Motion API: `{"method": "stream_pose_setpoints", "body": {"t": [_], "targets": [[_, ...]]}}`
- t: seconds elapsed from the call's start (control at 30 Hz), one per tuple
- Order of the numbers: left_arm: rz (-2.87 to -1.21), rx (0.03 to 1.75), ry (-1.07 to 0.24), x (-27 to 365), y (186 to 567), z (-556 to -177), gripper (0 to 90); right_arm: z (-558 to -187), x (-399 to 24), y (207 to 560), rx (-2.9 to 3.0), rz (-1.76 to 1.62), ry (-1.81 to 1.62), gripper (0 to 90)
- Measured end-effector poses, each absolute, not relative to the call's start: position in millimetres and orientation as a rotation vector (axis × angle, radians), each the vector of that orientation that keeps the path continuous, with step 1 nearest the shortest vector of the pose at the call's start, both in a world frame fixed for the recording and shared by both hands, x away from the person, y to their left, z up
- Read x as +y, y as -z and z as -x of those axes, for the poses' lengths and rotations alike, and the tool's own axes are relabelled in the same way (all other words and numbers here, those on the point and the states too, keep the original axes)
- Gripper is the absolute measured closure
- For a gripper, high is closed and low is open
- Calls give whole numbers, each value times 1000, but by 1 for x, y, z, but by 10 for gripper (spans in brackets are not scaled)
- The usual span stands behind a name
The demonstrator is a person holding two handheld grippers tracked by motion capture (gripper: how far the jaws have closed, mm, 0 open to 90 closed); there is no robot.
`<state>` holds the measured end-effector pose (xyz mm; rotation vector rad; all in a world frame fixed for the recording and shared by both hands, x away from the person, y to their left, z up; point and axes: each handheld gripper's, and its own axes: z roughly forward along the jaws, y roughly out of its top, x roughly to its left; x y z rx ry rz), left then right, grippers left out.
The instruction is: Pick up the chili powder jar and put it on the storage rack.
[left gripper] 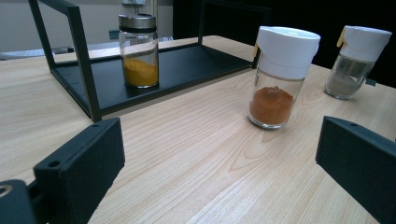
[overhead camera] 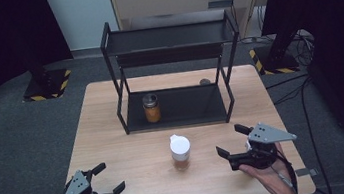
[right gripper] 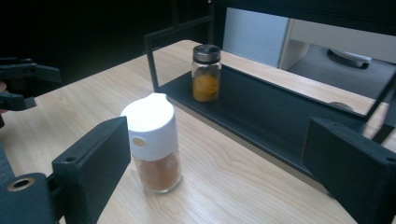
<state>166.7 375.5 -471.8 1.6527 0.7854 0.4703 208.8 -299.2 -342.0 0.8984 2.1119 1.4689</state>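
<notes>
My left tool [overhead camera: 101, 181] sits parked at the near corner of the bench [overhead camera: 114, 135], jaws wide, nothing in them. My right tool [overhead camera: 232, 142] is also spread wide and empty, turned toward the white-capped spice shaker [overhead camera: 180, 151] mid-bench, so I'd say that's my next grab. Farther back, the jar of yellow spice [overhead camera: 151, 108] already stands on the lower shelf of the black rack [overhead camera: 178, 108], probably where the shaker belongs.

We see a black two-tier metal rack [overhead camera: 224, 29] mid-table with a yellow-powder jar [overhead camera: 151, 108], metal-lidded, on its lower shelf. Another white-capped shaker of grey powder [left gripper: 355, 60] stands apart on the wooden table [overhead camera: 109, 135].
</notes>
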Motion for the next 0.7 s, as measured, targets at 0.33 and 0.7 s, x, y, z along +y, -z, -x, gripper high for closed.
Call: {"method": "stream_pose_setpoints", "body": {"t": [0.33, 0.7], "targets": [[-1654, 787, -469, 375, 472, -167, 4, -228, -272, 346, 2181, -838, -1487, 87], [-1652, 785, -462, 376, 472, -168, 4, -246, -247, 355, 2250, -792, -1490, 90]]}}
